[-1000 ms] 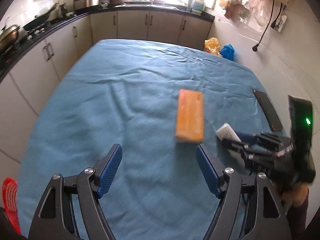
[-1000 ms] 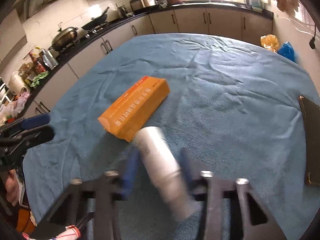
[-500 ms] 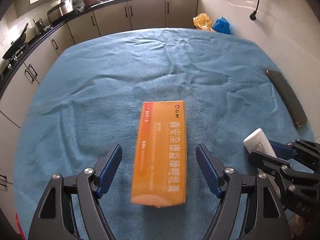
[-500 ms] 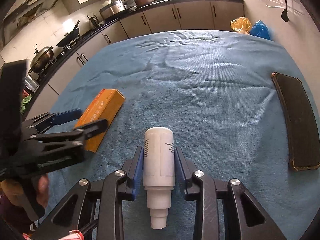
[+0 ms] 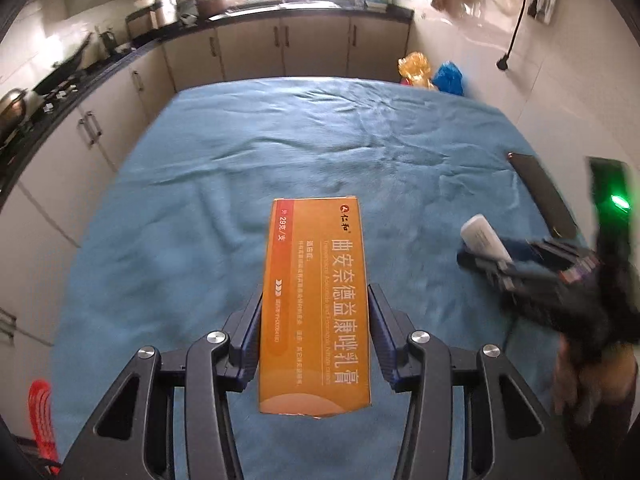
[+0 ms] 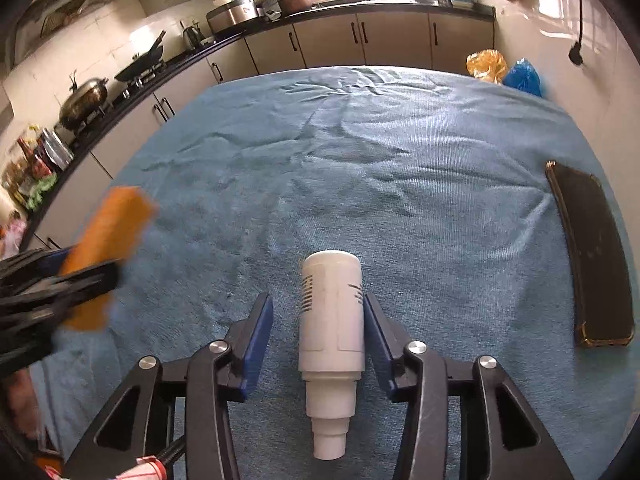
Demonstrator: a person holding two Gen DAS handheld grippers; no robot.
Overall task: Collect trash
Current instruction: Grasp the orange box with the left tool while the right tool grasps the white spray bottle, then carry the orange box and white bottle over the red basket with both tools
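Observation:
My left gripper (image 5: 315, 300) is shut on a long orange carton (image 5: 315, 300) with white print, held lengthwise between the blue pads above the blue cloth. The carton also shows blurred at the left of the right wrist view (image 6: 105, 256). My right gripper (image 6: 318, 308) holds a white tube (image 6: 331, 332), cap end toward the camera; the right pad touches it and a small gap shows at the left pad. The tube and right gripper (image 5: 486, 248) show at the right of the left wrist view.
A blue cloth (image 6: 380, 160) covers the table. A black phone (image 6: 590, 256) lies near the right edge. Kitchen cabinets and a counter with pots run along the left and far sides. Orange and blue bags (image 5: 432, 74) sit beyond the far corner. A red item (image 5: 40, 416) sits low left.
My left gripper has closed on the orange carton and lifted it. The right gripper stays around the white tube, its left pad now slightly apart from it.

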